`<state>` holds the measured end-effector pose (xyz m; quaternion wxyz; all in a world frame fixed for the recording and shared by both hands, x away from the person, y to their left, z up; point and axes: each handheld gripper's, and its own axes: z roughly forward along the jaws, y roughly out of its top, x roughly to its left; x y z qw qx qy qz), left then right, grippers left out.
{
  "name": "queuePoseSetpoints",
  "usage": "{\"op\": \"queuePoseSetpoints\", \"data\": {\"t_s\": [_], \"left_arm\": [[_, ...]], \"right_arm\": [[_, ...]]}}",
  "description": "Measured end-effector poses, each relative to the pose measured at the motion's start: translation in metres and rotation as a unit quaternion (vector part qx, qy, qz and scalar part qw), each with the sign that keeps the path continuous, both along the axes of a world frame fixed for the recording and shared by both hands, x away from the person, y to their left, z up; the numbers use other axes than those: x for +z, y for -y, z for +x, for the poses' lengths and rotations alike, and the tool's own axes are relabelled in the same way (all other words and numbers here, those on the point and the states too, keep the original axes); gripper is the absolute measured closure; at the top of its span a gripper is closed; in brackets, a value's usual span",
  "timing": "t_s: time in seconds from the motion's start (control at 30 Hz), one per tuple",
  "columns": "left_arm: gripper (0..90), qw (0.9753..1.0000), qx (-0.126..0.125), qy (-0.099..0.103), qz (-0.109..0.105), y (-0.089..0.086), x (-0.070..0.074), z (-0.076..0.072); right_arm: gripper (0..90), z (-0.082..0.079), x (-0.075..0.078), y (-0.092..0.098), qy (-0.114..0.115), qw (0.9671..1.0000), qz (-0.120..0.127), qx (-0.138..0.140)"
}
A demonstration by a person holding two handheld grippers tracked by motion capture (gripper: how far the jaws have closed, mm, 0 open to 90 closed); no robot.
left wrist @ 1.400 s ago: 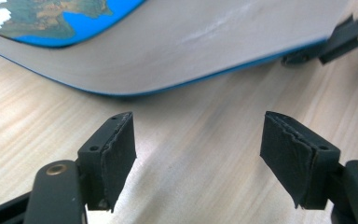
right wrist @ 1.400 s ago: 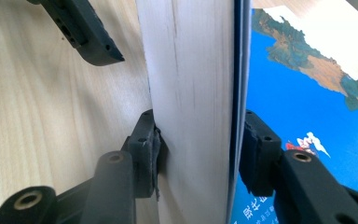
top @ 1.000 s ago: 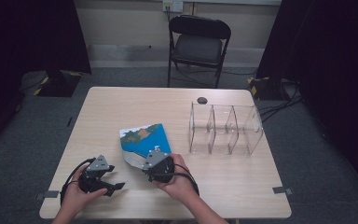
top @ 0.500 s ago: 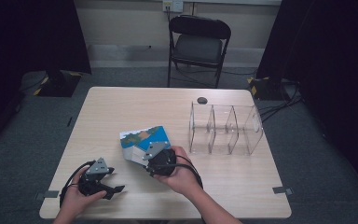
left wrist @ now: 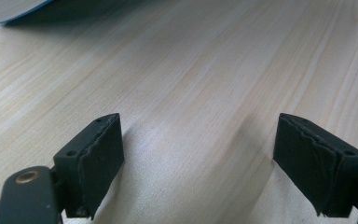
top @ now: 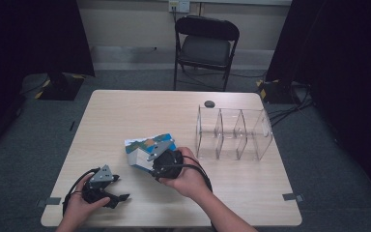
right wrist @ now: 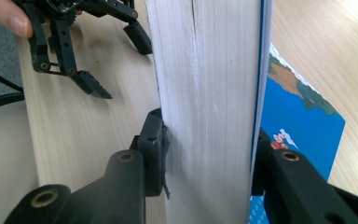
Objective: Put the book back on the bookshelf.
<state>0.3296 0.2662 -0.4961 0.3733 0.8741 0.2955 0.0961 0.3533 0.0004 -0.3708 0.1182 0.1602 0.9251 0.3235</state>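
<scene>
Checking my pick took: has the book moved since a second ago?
Yes. The book, clamped by the right gripper, has shifted slightly toward the clear organizer and tilted up off the table.

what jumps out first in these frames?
The right gripper, clamped on the page edge of a thick book with a blue illustrated cover, near the table's front middle. To its right stands an empty clear three-bay organizer. The left gripper rests open at front left.

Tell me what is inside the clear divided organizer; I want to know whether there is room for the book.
The clear organizer looks empty in the high view: through its walls only the table shows. The book is clamped in the right tongs. The far compartment's floor is hard to see through glare.
</scene>
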Motion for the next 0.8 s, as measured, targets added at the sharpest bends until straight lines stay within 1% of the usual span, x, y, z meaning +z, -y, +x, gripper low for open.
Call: {"op": "queuePoseSetpoints", "data": {"t_s": [0.03,0.1,0.13,0.17,0.2,0.23,0.27,0.3,0.33,0.37,0.4,0.43,0.5,0.57,0.6,0.63,0.8], "left_arm": [[15.3,1.0000,-0.003,0.003,0.000,0.000,-0.001,0.000],[15.1,0.9999,-0.003,0.009,0.006,-0.001,-0.001,-0.001],[15.2,0.9999,-0.007,0.010,0.007,-0.002,-0.001,0.000],[15.1,0.9999,-0.004,0.013,0.005,-0.002,-0.002,-0.001],[15.1,0.9998,-0.007,0.019,0.008,-0.003,-0.002,-0.001],[15.1,0.9998,-0.006,0.018,0.005,-0.003,-0.002,-0.001],[15.1,0.9997,-0.006,0.020,0.007,-0.003,-0.003,-0.001],[15.1,0.9996,-0.009,0.024,0.008,-0.004,-0.003,-0.002],[15.0,0.9997,-0.008,0.023,0.005,-0.004,-0.003,-0.002],[14.8,0.9995,-0.010,0.028,0.008,-0.005,-0.003,-0.002],[14.2,0.9996,-0.012,0.027,0.003,-0.005,-0.004,-0.002],[13.3,0.9996,-0.013,0.025,0.002,-0.005,-0.005,-0.003],[11.7,0.9996,-0.014,0.024,0.002,-0.005,-0.005,-0.003],[11.5,0.9996,-0.012,0.024,-0.001,-0.005,-0.005,-0.003],[11.4,0.9996,-0.013,0.024,-0.001,-0.005,-0.005,-0.003],[11.4,0.9996,-0.013,0.024,-0.001,-0.005,-0.005,-0.003],[11.2,0.9996,-0.013,0.024,0.000,-0.005,-0.005,-0.004]], "right_arm": [[61.3,0.002,0.002,0.000,0.001,1.0000,-0.001,0.006],[61.3,0.002,0.006,0.000,-0.007,1.0000,-0.004,0.003],[61.3,0.003,0.008,0.000,-0.009,0.9999,-0.008,0.004],[61.3,0.003,0.010,-0.001,-0.016,0.9998,-0.009,0.002],[61.3,0.003,0.012,-0.001,-0.021,0.9998,-0.008,0.001],[61.4,0.003,0.014,0.000,-0.023,0.9997,-0.011,-0.001],[61.3,0.004,0.016,0.000,-0.028,0.9996,-0.009,-0.002],[61.4,0.005,0.018,0.001,-0.028,0.9995,-0.010,0.002],[61.3,0.004,0.020,0.001,-0.034,0.9994,-0.011,-0.002],[61.4,0.005,0.021,0.001,-0.037,0.9992,-0.010,-0.002],[61.4,0.005,0.023,0.002,-0.041,0.9991,-0.009,-0.001],[61.4,0.005,0.025,0.003,-0.045,0.9989,-0.014,-0.002],[61.4,0.005,0.030,0.004,-0.053,0.9985,-0.013,-0.005],[61.4,0.006,0.034,0.006,-0.060,0.9981,-0.008,-0.009],[61.5,0.006,0.037,0.007,-0.065,0.9978,-0.006,-0.016],[61.5,0.007,0.037,0.008,-0.066,0.9977,-0.004,-0.017],[61.5,0.006,0.044,0.010,-0.077,0.9969,-0.009,-0.018]]}}
